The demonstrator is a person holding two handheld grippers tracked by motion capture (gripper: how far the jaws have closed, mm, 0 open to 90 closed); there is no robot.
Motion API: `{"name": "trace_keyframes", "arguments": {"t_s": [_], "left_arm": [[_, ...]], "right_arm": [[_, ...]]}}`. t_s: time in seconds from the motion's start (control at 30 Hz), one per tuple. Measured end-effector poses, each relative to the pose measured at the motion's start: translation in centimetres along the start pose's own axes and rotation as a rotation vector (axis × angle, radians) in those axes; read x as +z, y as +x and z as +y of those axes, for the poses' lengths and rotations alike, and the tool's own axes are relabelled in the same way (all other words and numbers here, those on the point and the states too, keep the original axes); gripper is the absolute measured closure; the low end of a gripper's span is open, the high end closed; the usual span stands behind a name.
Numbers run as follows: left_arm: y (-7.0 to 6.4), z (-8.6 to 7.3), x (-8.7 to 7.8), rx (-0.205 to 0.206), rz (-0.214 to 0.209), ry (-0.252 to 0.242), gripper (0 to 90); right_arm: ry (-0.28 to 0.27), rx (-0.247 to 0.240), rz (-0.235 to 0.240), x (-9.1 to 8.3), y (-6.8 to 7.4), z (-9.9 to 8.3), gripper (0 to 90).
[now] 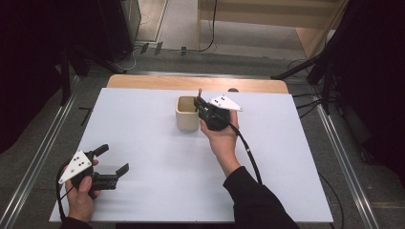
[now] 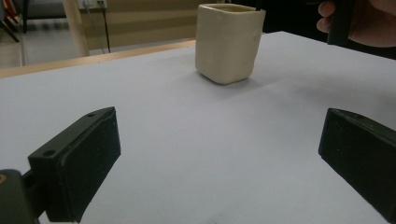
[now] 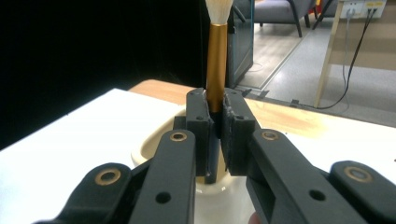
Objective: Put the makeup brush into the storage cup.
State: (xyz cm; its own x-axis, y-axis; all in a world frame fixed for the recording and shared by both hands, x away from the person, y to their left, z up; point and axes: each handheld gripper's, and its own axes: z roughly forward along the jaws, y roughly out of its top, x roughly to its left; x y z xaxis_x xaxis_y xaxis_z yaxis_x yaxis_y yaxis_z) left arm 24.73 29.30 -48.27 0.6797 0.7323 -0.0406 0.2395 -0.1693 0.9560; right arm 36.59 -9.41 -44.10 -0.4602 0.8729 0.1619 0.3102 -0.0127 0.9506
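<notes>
Your right tool (image 1: 199, 104) is up at the far middle of the desk (image 1: 157, 181), right over the cream square-ish ceramic cup (image 1: 186, 113) — and its jaws are pinched tight on a brush (image 3: 216, 56). From the right gripper view you can see the brush standing upright between the pads, gold-colored ferrule sticking up above the jaws with pale bristles at the very top, and its lower end going down into the cup's opening just under the tool. In the high view only a small brownish tip pokes up past the cup's far rim next to the tool. Your right hand (image 1: 220, 138) comes in from the near side, cable trailing back along your dark sleeve. Your left tool (image 1: 113, 160) is parked way down at the near left corner of the desk, well apart from the cup, jaws spread wide with nothing between them — the left gripper view just looks across bare white desk at the cup (image 2: 228, 43), which sits upright with your other hand off to its right.
</notes>
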Motion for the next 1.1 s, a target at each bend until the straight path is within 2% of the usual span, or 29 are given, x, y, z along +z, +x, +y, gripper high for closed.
{"name": "trace_keyframes", "arguments": {"t_s": [0.13, 0.3, 0.5, 0.67, 0.8, 0.87, 1.03, 1.1], "left_arm": [[0.0, 0.0, 0.0, 0.001, 0.002, 0.001, 0.0], [0.0, 0.0, 0.0, 0.001, 0.003, 0.001, 0.0], [0.0, 0.0, -0.1, 0.0, 0.005, 0.003, 0.0], [0.0, 0.0, -0.1, -0.001, 0.005, 0.001, 0.0], [0.0, 0.0, 0.0, 0.001, 0.004, 0.001, 0.0], [-0.1, 0.0, 0.0, 0.0, 0.004, 0.004, 0.0], [-0.1, 0.1, 0.0, 0.004, 0.005, 0.005, 0.0], [-0.1, 0.0, 0.0, 0.003, 0.005, 0.005, 0.0]], "right_arm": [[0.02, 0.005, 0.003, 0.1, -0.1, -0.6, 84.5], [0.034, -0.011, 0.006, 0.4, 0.0, -1.1, 82.5], [0.017, 0.004, -0.011, 0.2, 0.1, -1.0, 55.5], [0.005, 0.012, 0.005, -0.7, -0.1, -0.8, 40.8], [-0.013, -0.003, -0.004, -1.7, -0.5, -1.0, 35.5], [-0.019, -0.013, -0.003, -2.1, -0.7, -1.1, 36.8], [-0.026, 0.016, -0.002, -3.3, -1.4, -1.5, 32.9], [-0.019, -0.012, 0.009, -3.8, -1.7, -1.8, 27.5]]}}
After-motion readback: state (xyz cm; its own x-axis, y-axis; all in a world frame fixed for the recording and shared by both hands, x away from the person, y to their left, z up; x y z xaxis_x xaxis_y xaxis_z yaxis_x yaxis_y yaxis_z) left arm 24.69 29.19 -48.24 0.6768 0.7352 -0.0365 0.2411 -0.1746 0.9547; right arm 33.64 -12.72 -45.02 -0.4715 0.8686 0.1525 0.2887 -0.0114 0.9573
